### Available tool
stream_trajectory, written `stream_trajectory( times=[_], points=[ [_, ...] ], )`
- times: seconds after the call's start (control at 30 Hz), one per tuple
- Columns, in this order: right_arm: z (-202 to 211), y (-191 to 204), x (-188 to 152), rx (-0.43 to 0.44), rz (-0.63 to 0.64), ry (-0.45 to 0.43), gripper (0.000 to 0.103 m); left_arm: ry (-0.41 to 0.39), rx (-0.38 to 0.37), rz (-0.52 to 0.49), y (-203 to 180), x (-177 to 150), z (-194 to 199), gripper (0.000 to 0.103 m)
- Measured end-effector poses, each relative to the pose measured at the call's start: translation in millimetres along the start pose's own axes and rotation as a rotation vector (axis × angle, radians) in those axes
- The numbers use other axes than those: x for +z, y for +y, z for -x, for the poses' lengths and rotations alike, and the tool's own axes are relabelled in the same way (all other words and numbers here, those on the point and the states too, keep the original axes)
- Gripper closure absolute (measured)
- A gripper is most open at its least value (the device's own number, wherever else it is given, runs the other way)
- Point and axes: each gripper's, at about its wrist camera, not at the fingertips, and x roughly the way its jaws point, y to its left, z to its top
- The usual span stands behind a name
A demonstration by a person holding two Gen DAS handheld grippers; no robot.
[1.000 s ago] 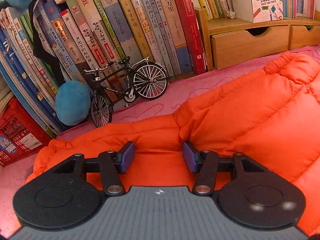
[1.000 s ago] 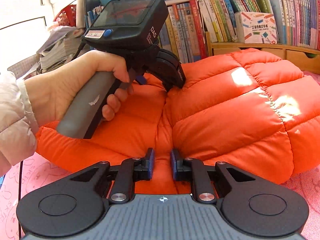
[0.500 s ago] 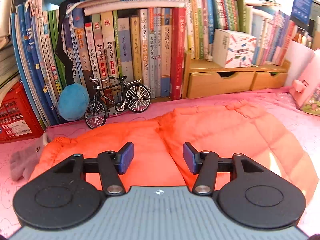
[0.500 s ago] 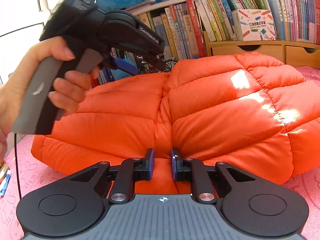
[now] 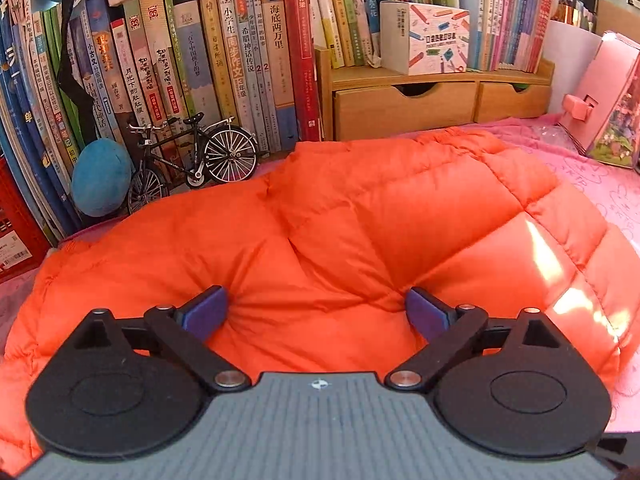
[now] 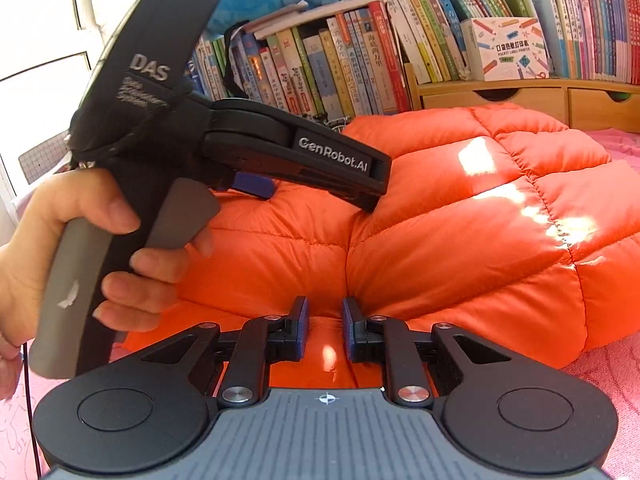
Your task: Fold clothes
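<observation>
Left gripper (image 6: 256, 184) body reads "DAS" on its housing, "GenRobot.AI" on the finger arm. White box (image 6: 508, 50) on the wooden shelf: "口袋热敏打印机 / POCKET LABEL PRINTER". Book spines (image 5: 240, 60) readable in the left wrist view: "海底两万里", "希腊神话传说", "小学生同步作文 3年级", "国之脊梁", "小古文", two spines numbered "2"; the rest are too small to read.

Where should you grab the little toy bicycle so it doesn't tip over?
Probably by the top bar of the toy bicycle, coming down from above. It stands upright close against the books, so there is no room behind, and the wheels are thin spokes that give little to pinch.
</observation>
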Motion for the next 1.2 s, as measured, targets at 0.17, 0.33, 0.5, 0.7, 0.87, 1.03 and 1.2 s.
stream_trajectory(
  times=[0.17,0.33,0.5,0.7,0.87,1.03,1.2],
  points=[
    [1.3,0.1,4.1,0.012,-0.017,-0.002,0.083,0.000,0.034,0.104,18.9,23.6,-29.8,0.001],
    [2.3,1.1,6.2,0.017,-0.023,-0.003,0.083,0.027,0.120,0.258,32.6,44.4,-51.1,0.004],
    [2.6,-0.3,5.2,0.025,-0.030,-0.003,0.082,-0.024,0.075,0.257,24.4,39.7,-18.0,0.049],
    [3.2,-1.9,2.9,0.036,-0.038,-0.006,0.081,-0.003,-0.093,0.196,21.0,4.1,52.1,0.056],
    [2.0,-1.4,0.9,0.040,-0.038,-0.009,0.079,0.091,-0.100,0.158,6.1,-24.9,82.6,0.057],
    [1.2,-1.3,0.4,0.038,-0.034,-0.009,0.079,0.138,-0.006,0.023,-16.8,-32.8,66.8,0.056],
    [0.3,-1.0,1.3,0.026,-0.035,-0.002,0.079,0.151,0.010,0.082,-10.9,-15.1,31.0,0.051]
  ],
)
